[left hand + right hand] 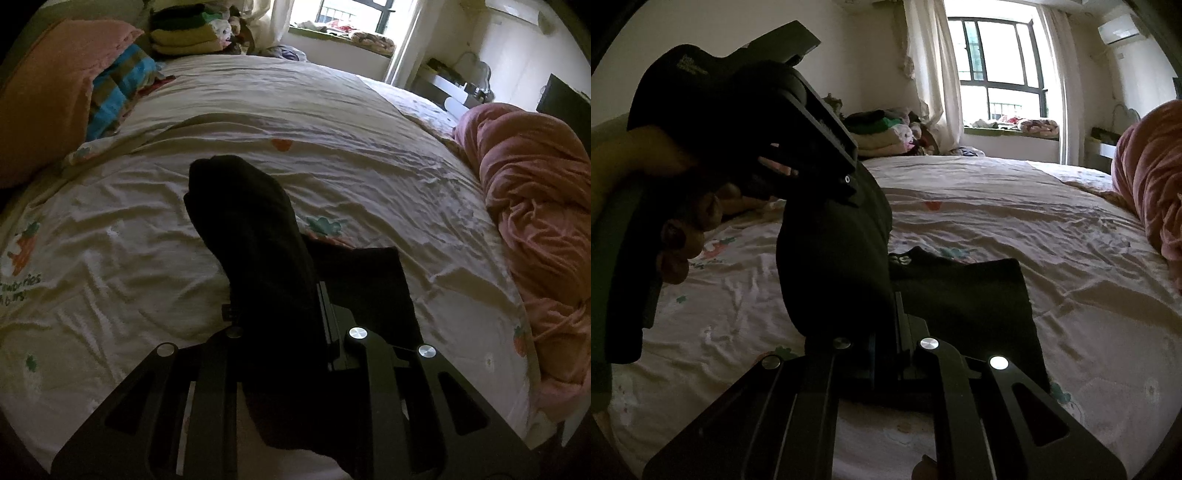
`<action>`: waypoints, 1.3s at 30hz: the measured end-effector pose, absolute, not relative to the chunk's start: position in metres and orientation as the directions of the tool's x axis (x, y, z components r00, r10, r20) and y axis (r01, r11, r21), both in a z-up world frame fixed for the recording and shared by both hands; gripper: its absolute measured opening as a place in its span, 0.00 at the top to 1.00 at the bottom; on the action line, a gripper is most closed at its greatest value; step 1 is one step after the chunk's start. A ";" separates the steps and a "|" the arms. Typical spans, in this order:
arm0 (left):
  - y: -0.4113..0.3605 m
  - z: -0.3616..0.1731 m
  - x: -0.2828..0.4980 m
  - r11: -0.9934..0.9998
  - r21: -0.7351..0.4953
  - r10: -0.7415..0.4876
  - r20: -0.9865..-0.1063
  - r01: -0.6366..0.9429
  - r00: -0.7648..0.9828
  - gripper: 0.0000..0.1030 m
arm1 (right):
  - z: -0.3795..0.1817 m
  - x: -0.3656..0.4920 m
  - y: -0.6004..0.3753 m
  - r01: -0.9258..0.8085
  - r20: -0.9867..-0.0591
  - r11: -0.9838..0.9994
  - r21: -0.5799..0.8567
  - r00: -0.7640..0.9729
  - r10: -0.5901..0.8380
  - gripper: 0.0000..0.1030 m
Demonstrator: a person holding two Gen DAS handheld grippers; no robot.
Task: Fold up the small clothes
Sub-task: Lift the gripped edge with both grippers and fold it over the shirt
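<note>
Two grippers were over the bed sheet [369, 155], both at the same black sock [251, 229]. My left gripper [280, 314] had its jaws closed on the sock, and the cloth rose up between the fingers and stood out in front of them, with its rounded end pointing toward the far edge of the bed. In the right wrist view the left gripper [849, 184] came down from the upper left with my left hand [683, 221] around its handle, and it pinched the top of the sock [834, 266]. My right gripper [882, 332] was lower, with its fingers close together at the bottom part of the same sock; the cloth was so dark that I cannot tell if it really held it.

A second black garment [373, 284] lay flat on the sheet just beside the grippers, on the side toward the pink blanket [535, 206], which was bundled at the right edge of the bed. A stack of folded clothes [188, 33] sat at the far left corner, near an orange pillow [55, 85].
</note>
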State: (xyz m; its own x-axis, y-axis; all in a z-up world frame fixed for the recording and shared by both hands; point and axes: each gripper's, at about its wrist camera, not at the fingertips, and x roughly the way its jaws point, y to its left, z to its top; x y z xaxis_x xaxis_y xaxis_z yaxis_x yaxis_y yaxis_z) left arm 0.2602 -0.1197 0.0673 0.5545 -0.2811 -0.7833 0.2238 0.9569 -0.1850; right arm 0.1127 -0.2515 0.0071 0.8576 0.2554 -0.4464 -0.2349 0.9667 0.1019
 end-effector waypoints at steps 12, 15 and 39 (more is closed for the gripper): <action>-0.142 0.057 0.265 0.954 -0.174 -0.281 -0.798 0.243 0.533 0.88 | -0.004 0.113 -0.266 -0.218 -0.463 0.965 0.145 0.847 0.261 0.94; -0.148 0.054 0.266 0.954 -0.171 -0.280 -0.803 0.247 0.527 0.88 | -0.006 0.113 -0.270 -0.209 -0.469 0.964 0.163 0.844 0.263 0.94; -0.195 0.025 0.282 0.946 -0.140 -0.268 -0.842 0.291 0.468 0.86 | -0.035 0.128 -0.306 -0.097 -0.537 0.945 0.314 0.802 0.261 0.94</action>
